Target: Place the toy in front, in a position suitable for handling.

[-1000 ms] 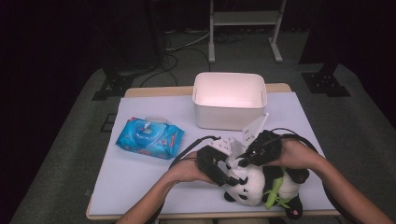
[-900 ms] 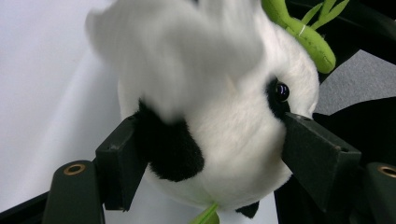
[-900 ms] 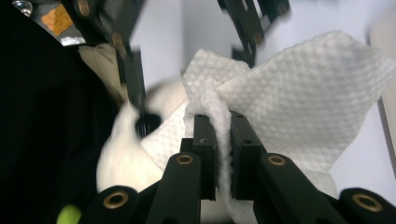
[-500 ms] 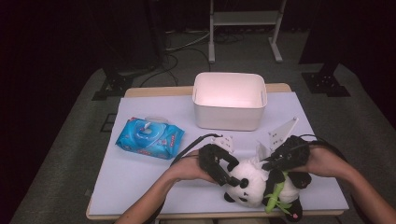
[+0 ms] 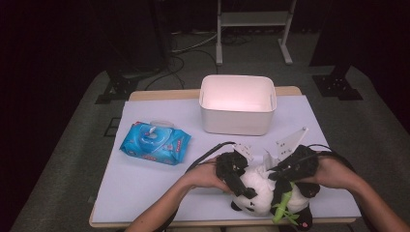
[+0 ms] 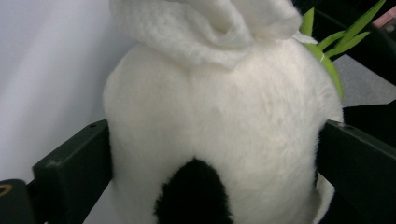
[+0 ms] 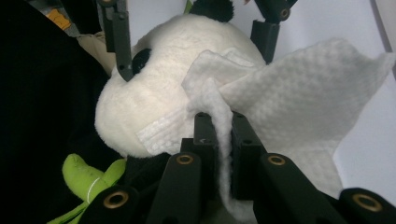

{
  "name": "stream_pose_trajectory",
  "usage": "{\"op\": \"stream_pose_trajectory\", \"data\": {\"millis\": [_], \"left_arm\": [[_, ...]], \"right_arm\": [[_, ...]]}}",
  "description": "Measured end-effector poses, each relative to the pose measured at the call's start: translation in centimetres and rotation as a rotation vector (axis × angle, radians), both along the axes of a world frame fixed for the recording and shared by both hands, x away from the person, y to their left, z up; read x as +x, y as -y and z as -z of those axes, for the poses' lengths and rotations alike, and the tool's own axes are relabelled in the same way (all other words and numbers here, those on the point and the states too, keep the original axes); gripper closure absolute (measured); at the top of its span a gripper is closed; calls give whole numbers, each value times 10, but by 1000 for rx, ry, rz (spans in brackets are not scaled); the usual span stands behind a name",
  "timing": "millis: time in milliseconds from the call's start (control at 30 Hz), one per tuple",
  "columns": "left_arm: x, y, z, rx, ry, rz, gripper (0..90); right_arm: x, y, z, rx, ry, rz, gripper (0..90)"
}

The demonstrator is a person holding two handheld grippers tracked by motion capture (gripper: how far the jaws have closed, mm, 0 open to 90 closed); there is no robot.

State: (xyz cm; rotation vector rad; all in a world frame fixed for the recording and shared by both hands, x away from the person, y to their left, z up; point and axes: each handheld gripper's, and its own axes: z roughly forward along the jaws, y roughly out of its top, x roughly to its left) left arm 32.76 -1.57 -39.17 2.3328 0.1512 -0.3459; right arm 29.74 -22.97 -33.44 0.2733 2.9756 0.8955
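Near the desk's front edge, the left hand-held gripper [image 5: 240, 180], just opening, straddled the black-and-white plush panda [image 6: 219, 140]; the right hand-held gripper [image 7: 219, 133] pinched a white textured wipe [image 7: 299, 88] against its head.

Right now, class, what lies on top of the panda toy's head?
A white wipe, pinched by the right gripper, drapes over the panda toy. The head's surface beneath the wipe is covered.
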Motion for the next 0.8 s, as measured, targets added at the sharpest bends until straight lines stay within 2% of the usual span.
{"op": "stream_pose_trajectory", "data": {"millis": [100, 200, 333, 467, 567, 633, 733, 800], "left_arm": [[-1, -4, -5, -10, 41, -8, 202], [1, -5, -13, -4, 95, -7, 235], [7, -14, -31, 21, 229, -11, 235], [19, -28, -46, 78, 352, -13, 231], [27, -39, -41, 94, 344, -15, 223], [28, -45, -33, 95, 334, -17, 224], [23, -55, -25, 54, 329, -33, 220], [20, -59, -20, 30, 339, -44, 216]], "right_arm": [[2, 1, -1, 13, 6, 5, 826], [6, 1, -6, 17, 20, 3, 826], [12, -5, -15, 28, 58, 16, 826], [25, -16, -23, 58, 94, 30, 825], [39, -29, -19, 86, 78, 34, 826], [45, -37, -14, 87, 58, 27, 826], [46, -43, -11, 73, 45, 9, 826], [45, -44, -14, 55, 57, 1, 826]]}}
